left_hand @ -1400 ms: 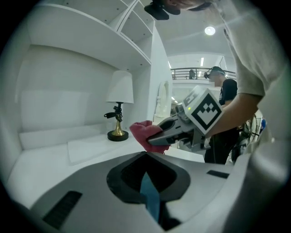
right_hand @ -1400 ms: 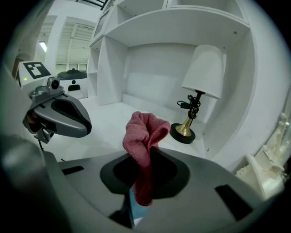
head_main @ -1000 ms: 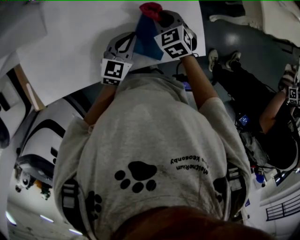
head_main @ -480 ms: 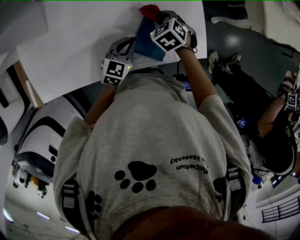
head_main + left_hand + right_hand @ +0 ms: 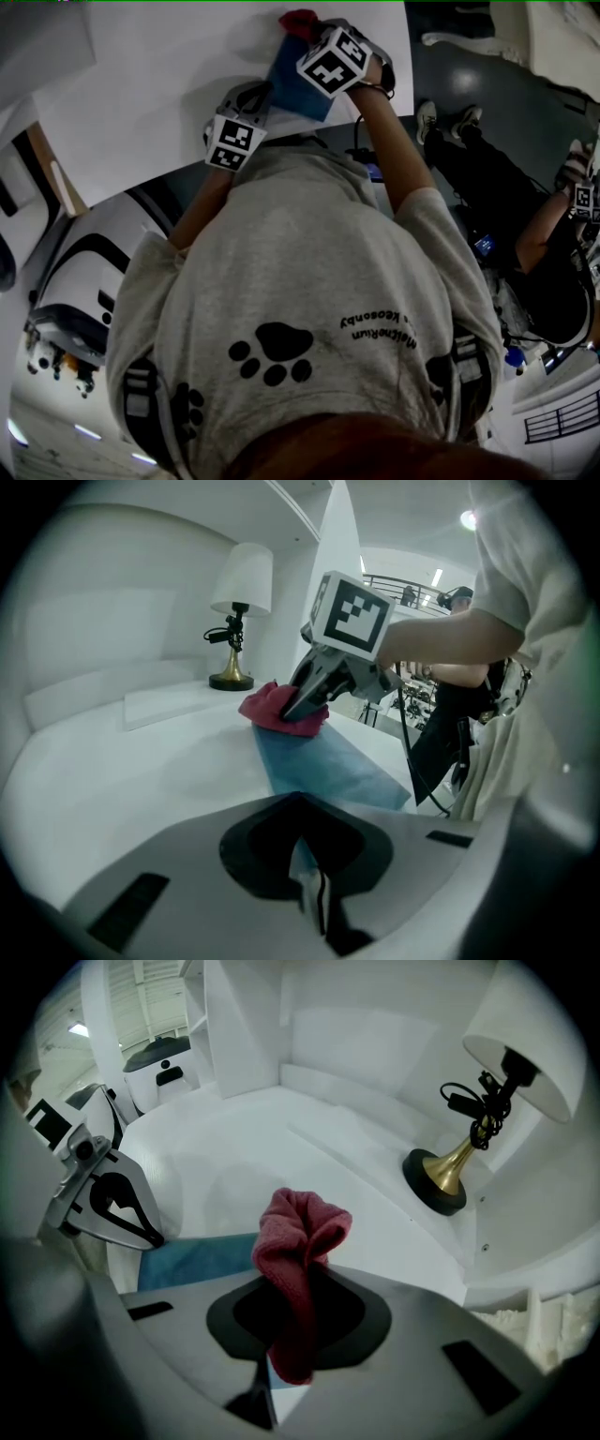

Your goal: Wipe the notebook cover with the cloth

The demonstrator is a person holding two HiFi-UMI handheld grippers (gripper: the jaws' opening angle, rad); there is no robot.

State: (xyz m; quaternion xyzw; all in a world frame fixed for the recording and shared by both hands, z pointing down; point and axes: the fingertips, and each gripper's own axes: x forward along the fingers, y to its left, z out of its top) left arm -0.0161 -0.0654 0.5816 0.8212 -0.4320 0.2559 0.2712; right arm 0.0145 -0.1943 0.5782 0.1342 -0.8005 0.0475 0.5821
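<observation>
Fingers of the right gripper (image 5: 286,1340) were closed on a red cloth (image 5: 300,1232). The clamped part ran down between them and a bunched fold stood out ahead of the tips. This grip appeared intended to present a soft pad to the surface while holding the hard fingers clear of it.

Fingers of the left gripper (image 5: 314,902) were drawn together, with the near edge of the blue notebook (image 5: 319,766) entering between them. As far as that view showed, they pinched this edge. The likely purpose was to anchor the notebook so that it would not slide under the wiping load.

Position:
1. The notebook lay flat on the white tabletop (image 5: 159,84), in the upper centre of the head view, close to the tabletop's near edge.
2. The cloth sat at the notebook's far end, at the top of that frame. In the left gripper view it touched the cover there.
3. A brass-footed lamp (image 5: 441,1176) stood well apart, at the right of the right gripper view, clear of the working area.

Appearance: the cover was a plain, matte blue, thin and flat, with no print or marking discernible. No dirt or streaks could be made out at this resolution.
</observation>
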